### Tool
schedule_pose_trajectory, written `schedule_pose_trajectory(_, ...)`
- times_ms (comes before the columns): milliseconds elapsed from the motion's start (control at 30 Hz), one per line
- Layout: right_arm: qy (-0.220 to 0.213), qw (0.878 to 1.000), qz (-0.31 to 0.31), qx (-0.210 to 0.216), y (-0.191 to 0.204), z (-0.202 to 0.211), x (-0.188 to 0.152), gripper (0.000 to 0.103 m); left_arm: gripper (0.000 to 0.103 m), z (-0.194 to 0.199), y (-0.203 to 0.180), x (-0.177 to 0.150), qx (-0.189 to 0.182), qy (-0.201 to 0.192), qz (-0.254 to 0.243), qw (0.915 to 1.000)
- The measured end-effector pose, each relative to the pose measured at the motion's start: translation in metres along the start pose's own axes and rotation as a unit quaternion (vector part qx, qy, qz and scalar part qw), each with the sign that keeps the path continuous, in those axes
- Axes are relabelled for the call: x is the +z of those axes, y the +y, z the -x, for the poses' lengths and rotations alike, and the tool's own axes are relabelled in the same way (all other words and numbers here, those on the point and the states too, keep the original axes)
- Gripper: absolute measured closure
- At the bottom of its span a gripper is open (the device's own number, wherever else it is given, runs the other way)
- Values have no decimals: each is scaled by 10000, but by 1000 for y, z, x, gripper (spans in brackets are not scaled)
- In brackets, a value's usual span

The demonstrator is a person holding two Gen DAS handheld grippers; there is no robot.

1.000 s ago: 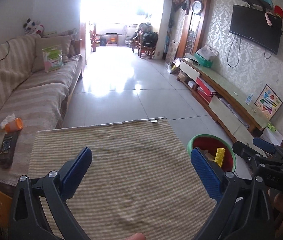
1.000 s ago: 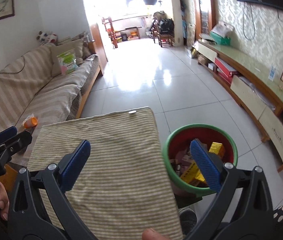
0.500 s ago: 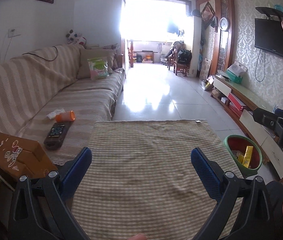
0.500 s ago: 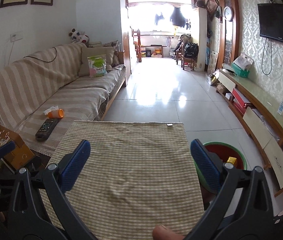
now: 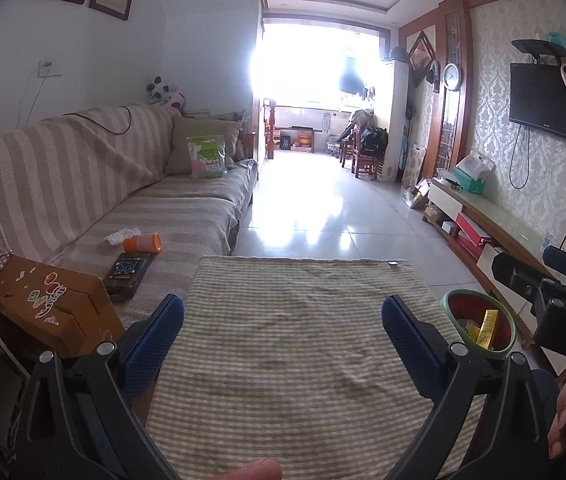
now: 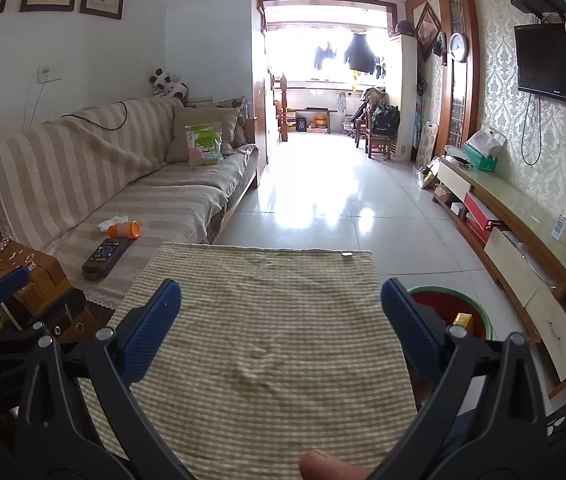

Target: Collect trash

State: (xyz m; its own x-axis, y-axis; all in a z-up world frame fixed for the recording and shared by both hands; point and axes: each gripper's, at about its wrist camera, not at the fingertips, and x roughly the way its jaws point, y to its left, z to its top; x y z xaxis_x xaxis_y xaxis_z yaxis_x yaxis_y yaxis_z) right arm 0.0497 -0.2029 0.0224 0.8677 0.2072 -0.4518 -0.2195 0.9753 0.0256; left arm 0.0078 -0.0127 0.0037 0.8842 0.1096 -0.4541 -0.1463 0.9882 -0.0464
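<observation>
A green-rimmed red trash bin (image 5: 449, 305) (image 6: 487, 322) stands on the floor right of the table, with yellow boxes (image 5: 485, 330) inside. The striped tablecloth (image 5: 299, 344) (image 6: 259, 332) lies bare on the table. My left gripper (image 5: 282, 338) is open and empty above the cloth. My right gripper (image 6: 281, 324) is open and empty above it too, and also shows at the right of the left wrist view (image 5: 555, 292). On the sofa lie an orange bottle (image 5: 143, 243) (image 6: 123, 230) and a crumpled white tissue (image 5: 119, 236) (image 6: 111, 223).
A black remote (image 5: 127, 272) (image 6: 106, 258) lies on the striped sofa (image 5: 187, 216), with a green packet (image 5: 207, 157) against the cushions. A wooden side table (image 5: 35, 300) stands at the left. A low TV cabinet (image 6: 523, 248) runs along the right wall. Tiled floor (image 6: 323, 192) stretches ahead.
Both cameras have tilted up and swung left, away from the bin. The sofa, bottle and remote have come further into view. Both grippers stay open.
</observation>
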Motion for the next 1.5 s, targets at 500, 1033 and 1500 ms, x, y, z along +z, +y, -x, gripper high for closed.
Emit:
schedule_pose_trajectory(500, 40, 10000, -80, 33, -3, -3, -4, 5, 8, 5, -5, 2, 63, -53, -38, 10000)
schedule_pose_trajectory(1033, 126, 9999, -105, 51, -1, -8, -9, 5, 8, 2, -4, 2, 75, 31, -13, 10000)
schedule_pose_trajectory(1500, 187, 9997, -122, 58, -1, -11, -14, 5, 8, 2, -3, 2, 46, 1, 11, 10000)
